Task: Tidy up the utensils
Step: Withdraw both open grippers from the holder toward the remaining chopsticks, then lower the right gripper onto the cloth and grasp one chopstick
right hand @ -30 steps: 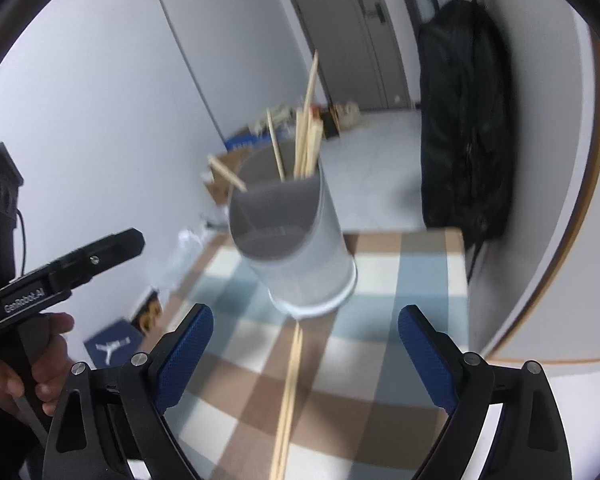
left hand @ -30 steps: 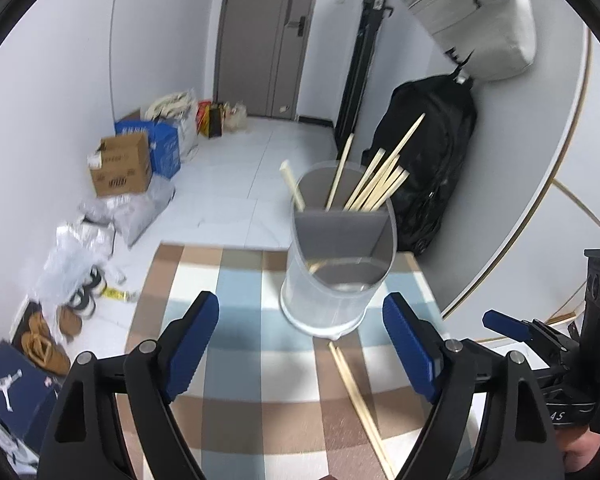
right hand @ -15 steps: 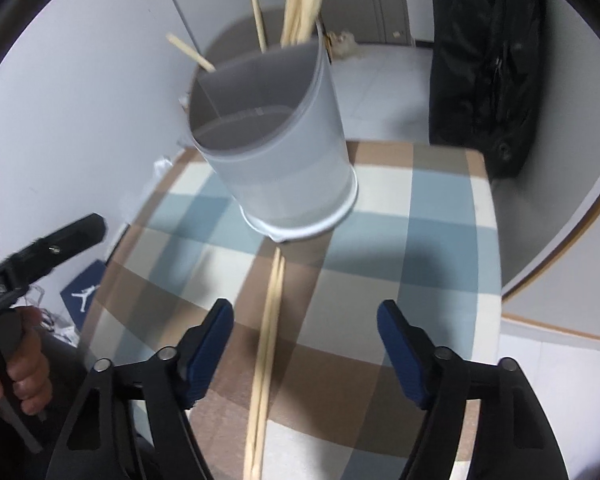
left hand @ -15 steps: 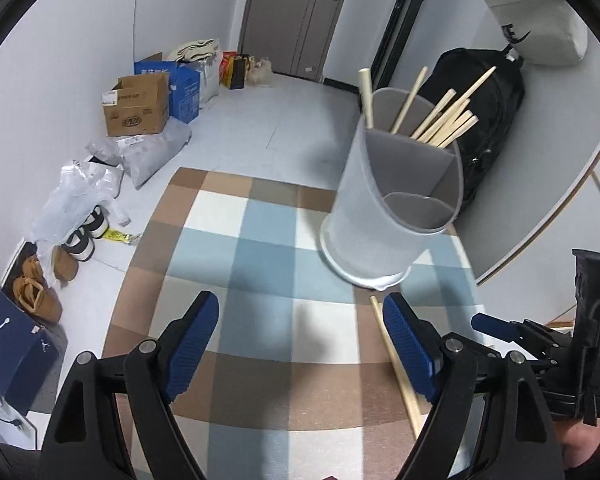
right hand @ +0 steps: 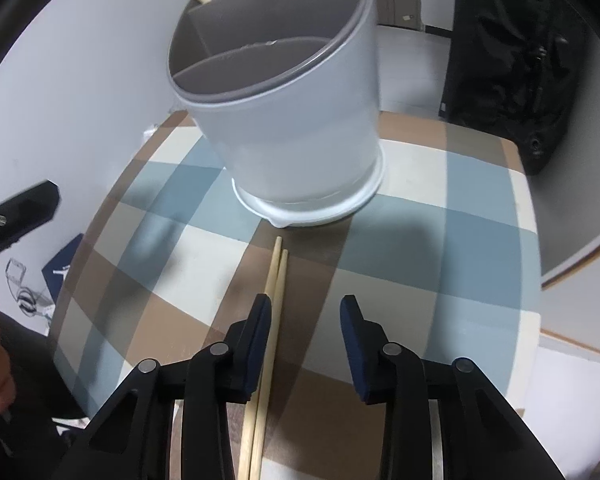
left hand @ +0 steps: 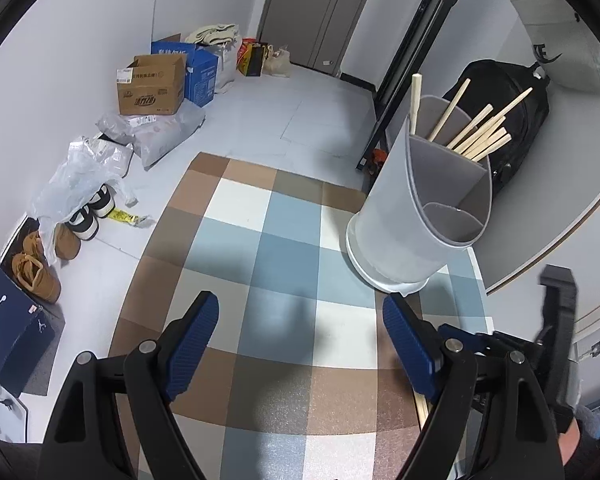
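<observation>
Two loose chopsticks [right hand: 274, 300] lie side by side on the checked surface [right hand: 440, 240], just inside the left finger of the right hand-held gripper [right hand: 306, 332], whose fingers stand apart around them without clamping. Their near ends run under the gripper, out of sight. Ahead of it stands the grey utensil holder [right hand: 300, 140], its top cut off. The left hand-held gripper [left hand: 300, 334] hangs wide apart and empty, the holder ahead to its right with more chopsticks [left hand: 480, 136] in the far compartment.
</observation>
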`<state>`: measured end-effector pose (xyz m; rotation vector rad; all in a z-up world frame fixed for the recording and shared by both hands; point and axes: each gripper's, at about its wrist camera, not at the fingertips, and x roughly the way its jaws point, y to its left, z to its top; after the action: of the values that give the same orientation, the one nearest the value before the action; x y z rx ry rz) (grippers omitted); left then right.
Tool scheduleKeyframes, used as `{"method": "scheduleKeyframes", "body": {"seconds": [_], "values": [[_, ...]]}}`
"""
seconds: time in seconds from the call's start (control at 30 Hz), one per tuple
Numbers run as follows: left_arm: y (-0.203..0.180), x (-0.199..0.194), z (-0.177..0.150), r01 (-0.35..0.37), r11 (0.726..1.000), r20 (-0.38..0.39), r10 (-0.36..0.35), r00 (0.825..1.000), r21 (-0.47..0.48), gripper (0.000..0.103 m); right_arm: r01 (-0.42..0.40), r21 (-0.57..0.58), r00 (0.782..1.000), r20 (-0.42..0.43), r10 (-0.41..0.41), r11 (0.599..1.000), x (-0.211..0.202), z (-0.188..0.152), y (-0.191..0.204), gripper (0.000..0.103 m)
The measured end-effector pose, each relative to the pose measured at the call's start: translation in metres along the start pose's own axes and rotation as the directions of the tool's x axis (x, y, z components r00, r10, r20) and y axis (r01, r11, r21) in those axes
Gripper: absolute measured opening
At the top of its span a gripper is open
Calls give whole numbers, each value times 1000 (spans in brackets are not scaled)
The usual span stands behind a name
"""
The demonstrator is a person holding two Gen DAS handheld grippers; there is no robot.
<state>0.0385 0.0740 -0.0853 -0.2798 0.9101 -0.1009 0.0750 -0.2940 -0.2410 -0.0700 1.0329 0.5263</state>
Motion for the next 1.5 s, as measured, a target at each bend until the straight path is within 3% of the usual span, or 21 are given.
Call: {"method": "scheduleKeyframes", "body": {"seconds": [0.43,0.77,0.9,1.13,1.4,1.5], "values": [[8,-4,4,9,1000,8,-9,1000,2,81,89,-72,996,-23,-91,993,16,9,14,26],[19,-5,6,-1,1000,12,1,1000,-30,81,87,-47,996,-32,-88,995,22,20,19,25],[21,-4,4,-5,999,5,6,1000,-33,81,128,-109,991,-22,-131,986,24,20,31,19],[22,-5,3,-8,1000,4,8,1000,-29,81,92,-11,995,-49,-92,996,22,19,11,12],[22,-6,2,-8,1000,3,8,1000,-20,81,59,-36,998,-13,-59,998,8,21,19,11],[20,-5,2,-9,1000,-2,9,1000,-21,81,108,-84,993,-48,-112,991,18,19,27,11]]}}
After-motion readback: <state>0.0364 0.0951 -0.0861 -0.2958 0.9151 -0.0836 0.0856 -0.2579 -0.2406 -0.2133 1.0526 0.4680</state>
